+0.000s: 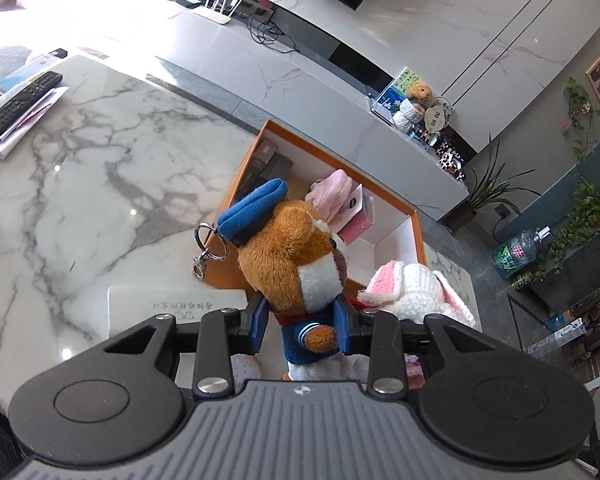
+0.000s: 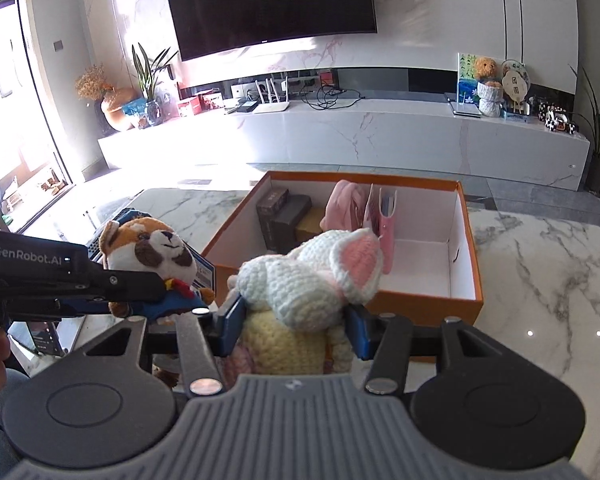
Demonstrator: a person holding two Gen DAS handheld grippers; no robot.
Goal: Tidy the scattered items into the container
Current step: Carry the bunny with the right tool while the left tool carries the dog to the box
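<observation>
Home living room. Big dark TV (image 2: 270, 4) on marble wall, long white low cabinet (image 2: 340, 136) below with router (image 2: 272, 106), potted plants (image 2: 150, 80), teddy bear (image 2: 486, 70). Marble coffee table (image 1: 84, 152) with remote control (image 1: 18, 106).

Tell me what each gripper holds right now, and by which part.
Left gripper grips the brown plush keychain toy by its blue-jacketed torso. Right gripper grips the crocheted bunny by its yellow body.

Two close wrist views, shared box (image 1: 236, 184)
</observation>
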